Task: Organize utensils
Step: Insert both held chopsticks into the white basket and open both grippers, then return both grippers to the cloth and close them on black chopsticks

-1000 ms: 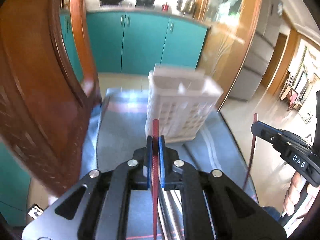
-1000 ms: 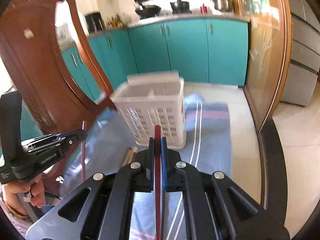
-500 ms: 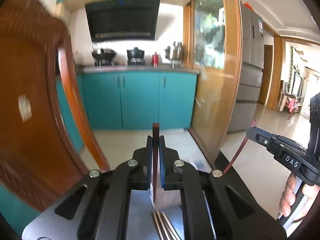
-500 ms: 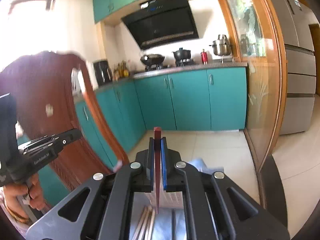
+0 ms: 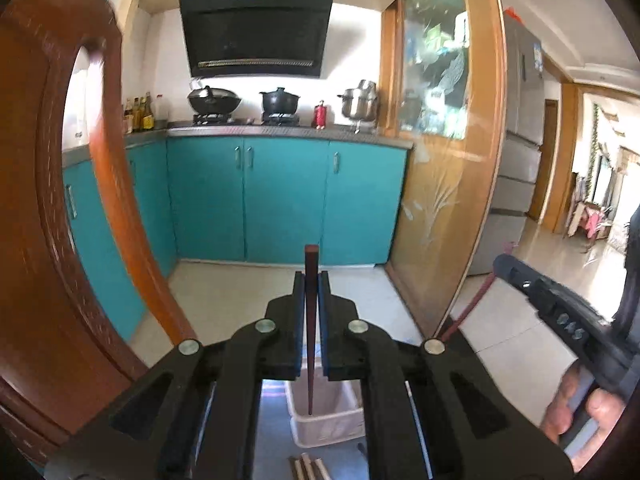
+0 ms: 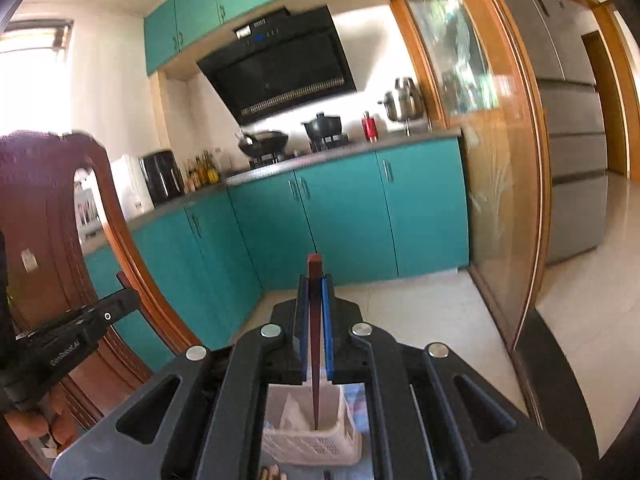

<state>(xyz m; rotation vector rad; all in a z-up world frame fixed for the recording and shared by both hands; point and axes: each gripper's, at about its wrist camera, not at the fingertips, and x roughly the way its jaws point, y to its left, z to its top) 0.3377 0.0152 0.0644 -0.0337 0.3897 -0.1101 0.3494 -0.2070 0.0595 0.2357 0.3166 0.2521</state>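
Two dark red chopsticks in play, one per gripper, neither yet in the basket. Left chopstick [image 5: 311, 320] pinched between the blue pads of the left gripper [image 5: 311, 280], jaws closed down to the stick's own thickness; right chopstick [image 6: 315, 320] clamped the same way in the right gripper [image 6: 315, 284]. Long axis of each close to upright: square butt end poking up just above the fingertips, taper running down through the gap to a thin tip. Both tips aimed downward at the white slotted utensil basket [image 5: 320, 428], seen also in the right view [image 6: 316, 446], and lined up with its open top (whether hovering above the rim or already just inside, hard to judge through the gripper frame). Right chopstick leaning slightly as seen from the left wrist camera [image 5: 476, 300], bottom end swung toward the left gripper.

So, by judgement: pick-up done for this pair, drop into the basket still to come. More left besides, going by a few brown and pale stick ends [image 5: 308, 466] lying in front of the basket on the blue cloth [image 5: 272, 432].

Further out: wooden chair back [image 5: 48, 240] close on the left, teal kitchen cabinets [image 5: 248, 200] beyond.
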